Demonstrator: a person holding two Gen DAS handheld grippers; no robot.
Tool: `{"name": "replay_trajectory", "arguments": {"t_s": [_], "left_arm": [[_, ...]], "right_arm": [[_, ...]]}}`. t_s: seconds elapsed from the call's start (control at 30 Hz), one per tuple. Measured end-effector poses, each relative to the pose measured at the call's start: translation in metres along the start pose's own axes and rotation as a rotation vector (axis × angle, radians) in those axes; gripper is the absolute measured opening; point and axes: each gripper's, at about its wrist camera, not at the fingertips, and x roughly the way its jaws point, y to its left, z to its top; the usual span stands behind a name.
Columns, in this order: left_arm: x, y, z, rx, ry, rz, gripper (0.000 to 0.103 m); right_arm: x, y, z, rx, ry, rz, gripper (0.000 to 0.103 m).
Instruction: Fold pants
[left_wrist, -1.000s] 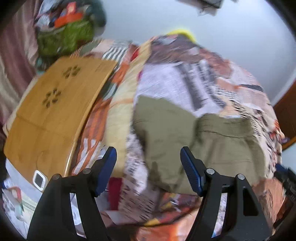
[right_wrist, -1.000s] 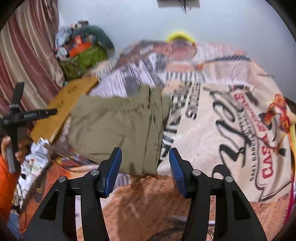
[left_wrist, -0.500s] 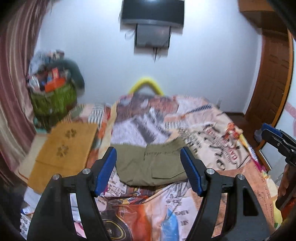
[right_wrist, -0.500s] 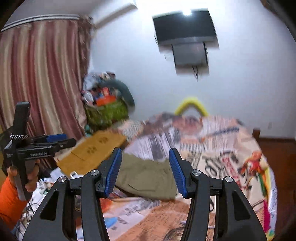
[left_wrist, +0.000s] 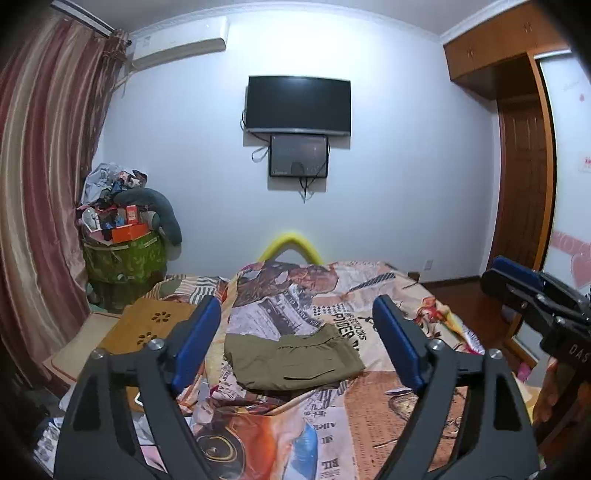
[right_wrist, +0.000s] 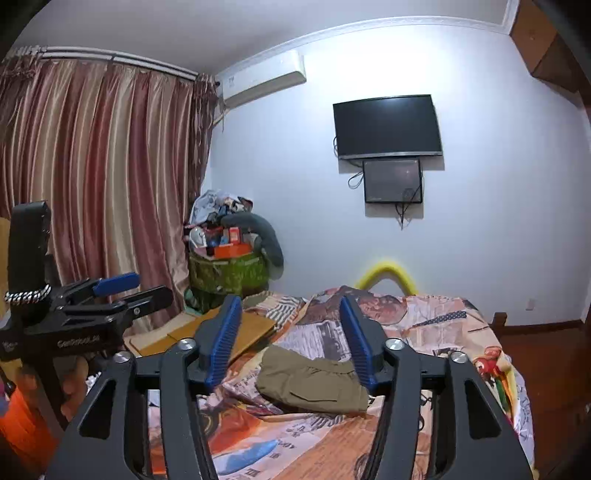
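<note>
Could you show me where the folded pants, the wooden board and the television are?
folded pants (left_wrist: 291, 360), left wrist view, middle of top layer.
wooden board (left_wrist: 147, 328), left wrist view, near flower holes.
television (right_wrist: 388, 125), right wrist view, screen centre.

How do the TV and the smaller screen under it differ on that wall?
The TV is the wider panel, mounted higher; the smaller screen hangs directly below it, its top touching the TV's lower edge. The TV face is plain black, while the smaller screen looks greyer with faint reflections. Cables loop around the smaller screen. Both are dark, rectangular and wall-mounted.
</note>
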Motion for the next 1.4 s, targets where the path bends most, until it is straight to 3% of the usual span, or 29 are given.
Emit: {"name": "replay_trajectory", "arguments": {"t_s": [0.13, 0.47, 1.4], "left_arm": [[-0.020, -0.004, -0.003, -0.002, -0.040, 0.002, 0.102], [-0.042, -0.003, -0.006, -0.012, -0.069, 0.020, 0.103], [-0.042, -0.008, -0.010, -0.006, -0.055, -0.004, 0.103]], "right_arm": [[-0.012, 0.003, 0.000, 0.024, -0.018, -0.031, 0.076], [-0.026, 0.008, 0.003, 0.037, -0.056, -0.092, 0.103], [-0.032, 0.007, -0.004, 0.034, -0.034, -0.110, 0.103]]}}
